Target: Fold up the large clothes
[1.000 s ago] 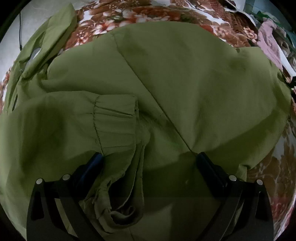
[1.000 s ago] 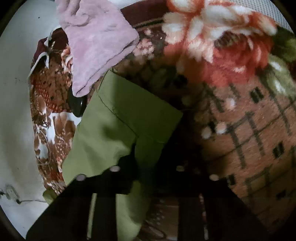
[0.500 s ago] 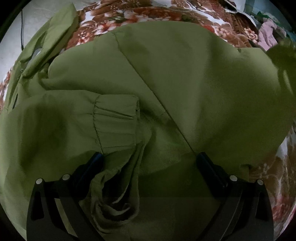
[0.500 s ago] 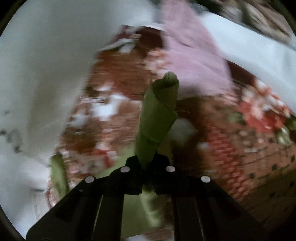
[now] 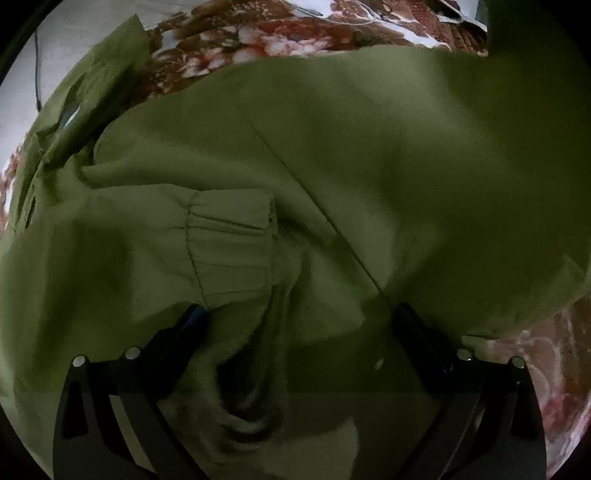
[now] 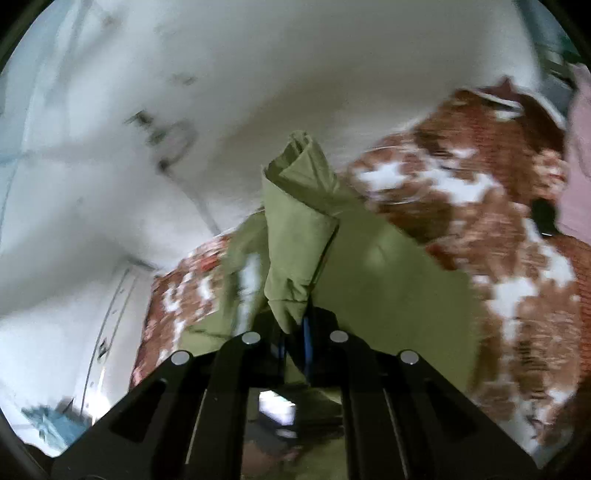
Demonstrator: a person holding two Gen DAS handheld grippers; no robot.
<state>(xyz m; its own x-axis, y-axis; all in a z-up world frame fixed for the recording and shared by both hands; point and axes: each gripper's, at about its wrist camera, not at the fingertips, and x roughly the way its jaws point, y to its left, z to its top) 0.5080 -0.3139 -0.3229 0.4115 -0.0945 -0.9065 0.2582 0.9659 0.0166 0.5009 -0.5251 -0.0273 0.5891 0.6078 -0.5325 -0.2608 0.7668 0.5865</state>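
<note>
A large olive green garment (image 5: pixel 369 155) lies spread on a floral blanket (image 5: pixel 280 33). One gathered sleeve cuff (image 5: pixel 229 243) rests on it at centre left. My left gripper (image 5: pixel 299 314) points steeply down over the cloth, open, its fingertips (image 5: pixel 195 314) wide apart on the fabric. At the upper right, a part of the garment (image 5: pixel 535 48) hangs raised in the air. In the right wrist view my right gripper (image 6: pixel 295 325) is shut on a bunched edge of the green garment (image 6: pixel 295 229), which sticks up past the jaws while the rest trails down to the blanket.
The floral blanket (image 6: pixel 498 229) covers the surface around the garment. A pink cloth (image 6: pixel 580 155) and a small dark object (image 6: pixel 543 218) lie at its far right. A white wall (image 6: pixel 147 92) stands behind, and a thin cable (image 5: pixel 37 74) runs along the floor.
My right gripper has risen and rolled with the green cloth pinched in it, swinging from the blanket toward the wall. The garment's right side lifted. The left gripper stayed put.
</note>
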